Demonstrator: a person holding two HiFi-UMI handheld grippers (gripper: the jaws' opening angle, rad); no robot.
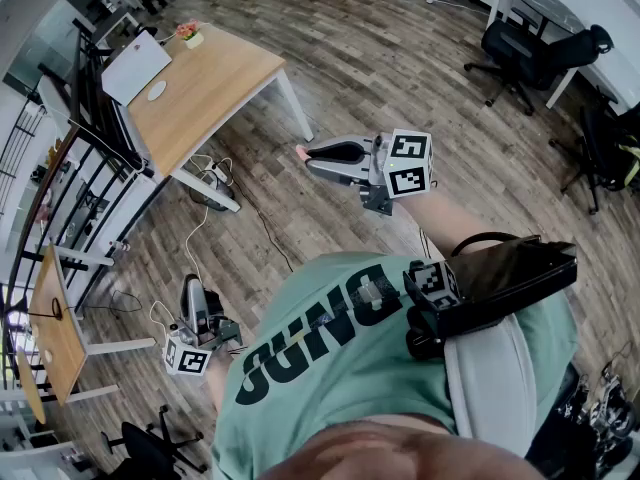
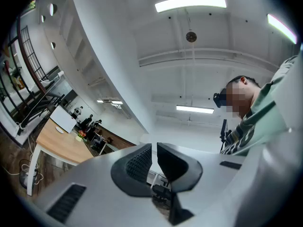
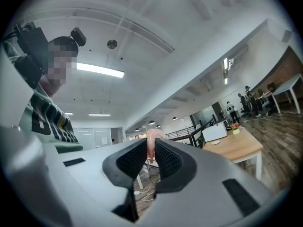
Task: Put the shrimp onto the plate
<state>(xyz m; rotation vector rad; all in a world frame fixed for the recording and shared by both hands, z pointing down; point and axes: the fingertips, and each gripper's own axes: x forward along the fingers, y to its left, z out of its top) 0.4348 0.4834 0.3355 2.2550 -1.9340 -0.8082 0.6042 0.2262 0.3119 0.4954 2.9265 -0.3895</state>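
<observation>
— What is the right hand-held gripper (image 3: pixel 151 151) doing?

— It is pinching the shrimp (image 3: pixel 151 141). The pale pink body stands upright between the two dark ribbed pads, and its curled top pokes out above them.

— And from the head view?

— That same right hand-held gripper (image 1: pixel 304 154) is held out in front of the person, with the shrimp (image 1: pixel 300 152) as a small pink spot at its tip. It is in the air over the wooden floor (image 1: pixel 400 58).

— What about the other one?

— The left hand-held gripper (image 2: pixel 154 157) has its jaws all but pressed together. Only a thin slit shows and nothing sits in it. In the head view the left hand-held gripper (image 1: pixel 190 288) hangs low at the person's side, beside the green shirt (image 1: pixel 350 358).

— What lies around them?

— A table (image 1: pixel 225 83) with a wooden top stands well apart from the shrimp, up and to the left in the head view. It carries a white laptop (image 1: pixel 135 66) and a small flower pot (image 1: pixel 188 35). Cables (image 1: pixel 212 176) lie on the floor by its leg. A black office chair (image 1: pixel 525 48) stands farther off.
</observation>
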